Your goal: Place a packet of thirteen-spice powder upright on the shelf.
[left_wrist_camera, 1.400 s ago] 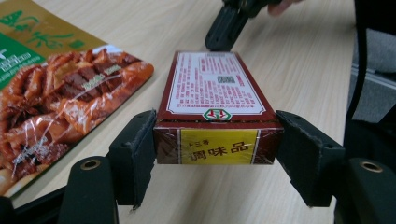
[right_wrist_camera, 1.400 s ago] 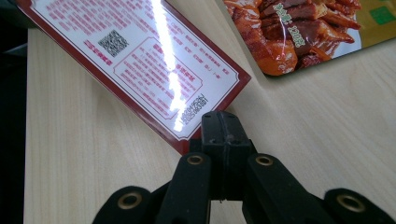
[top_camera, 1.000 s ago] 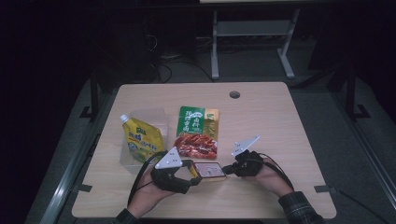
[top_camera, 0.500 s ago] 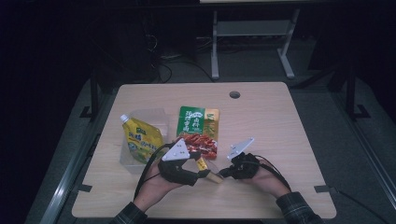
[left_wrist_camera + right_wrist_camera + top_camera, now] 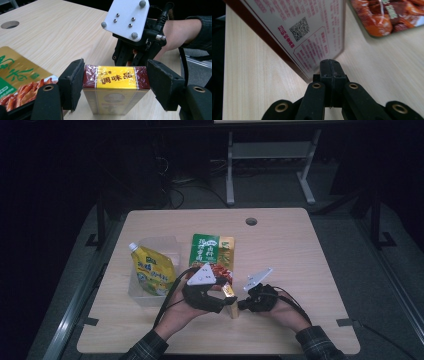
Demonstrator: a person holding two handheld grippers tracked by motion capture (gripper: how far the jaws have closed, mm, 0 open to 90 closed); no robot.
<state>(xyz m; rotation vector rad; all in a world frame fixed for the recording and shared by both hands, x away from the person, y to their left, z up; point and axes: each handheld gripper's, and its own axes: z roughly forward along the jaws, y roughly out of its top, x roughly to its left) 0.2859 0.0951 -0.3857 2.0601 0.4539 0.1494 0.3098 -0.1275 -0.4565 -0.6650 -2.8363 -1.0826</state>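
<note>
Glossy film-wrapped box (image 5: 116, 86), matt wood-grain table (image 5: 62, 32)

The table (image 5: 300, 265) is light wood with a round hole (image 5: 251, 221) near its far edge. A green and red food packet (image 5: 212, 251) lies flat on it, just beyond the left gripper (image 5: 222, 301). To the left of that gripper stands a clear plastic tub (image 5: 150, 292) with a yellow pouch (image 5: 152, 272) inside. A box (image 5: 231, 301) stands between both grippers, its lower end on the wood.

High view: above table (image 5: 300, 250), looking forward and down, far. Both gripper views: low, close, facing seasoning box (image 5: 116, 86) from opposite sides.
</note>
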